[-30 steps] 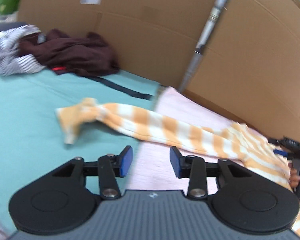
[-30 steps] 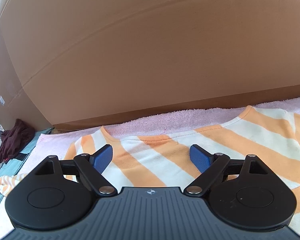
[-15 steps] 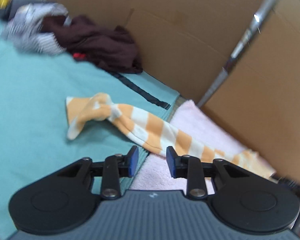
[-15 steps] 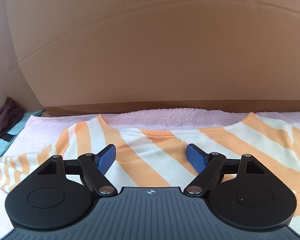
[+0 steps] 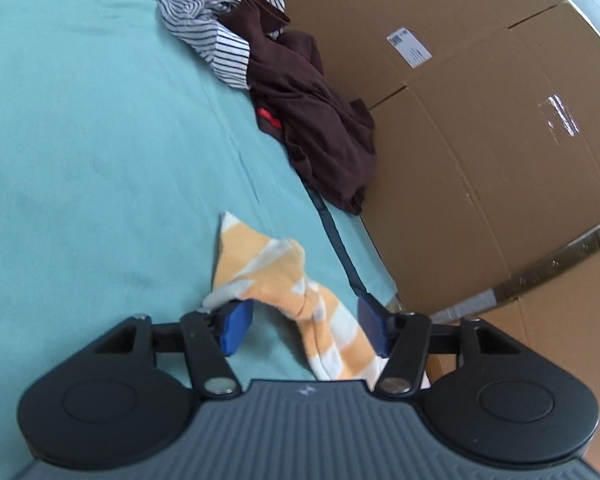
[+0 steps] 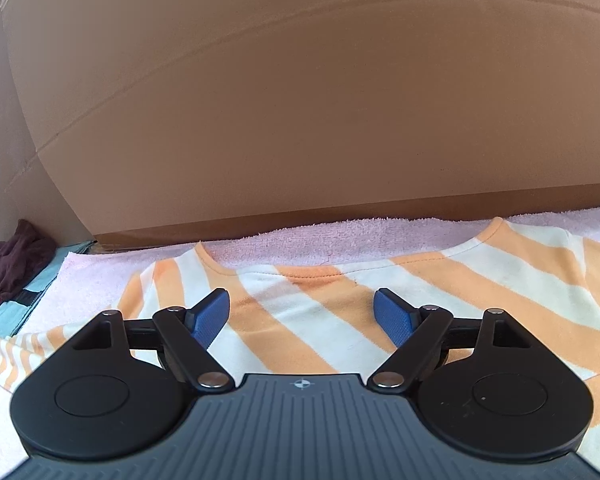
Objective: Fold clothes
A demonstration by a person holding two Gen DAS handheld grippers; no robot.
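Observation:
An orange-and-white striped shirt (image 6: 480,280) lies flat on a pink towel (image 6: 300,240), neckline toward the cardboard wall. Its long sleeve (image 5: 268,272) trails onto the teal sheet (image 5: 100,160), crumpled at the cuff. My left gripper (image 5: 303,312) is over that sleeve. Its jaws are opening, with the sleeve lying between the blue pads and neither pad pressing on it. My right gripper (image 6: 301,304) hovers open just above the shirt's chest, below the collar, with nothing gripped.
A dark maroon garment (image 5: 320,128) and a black-and-white striped one (image 5: 204,0) are heaped against the cardboard wall (image 5: 480,160). A dark strap (image 5: 336,240) runs from them toward the sleeve. A metal pole (image 5: 540,268) leans at the right.
The left gripper has rolled and moved in onto the sleeve's end, which now lies between its jaws; they narrowed, then widened. The right gripper has hardly moved.

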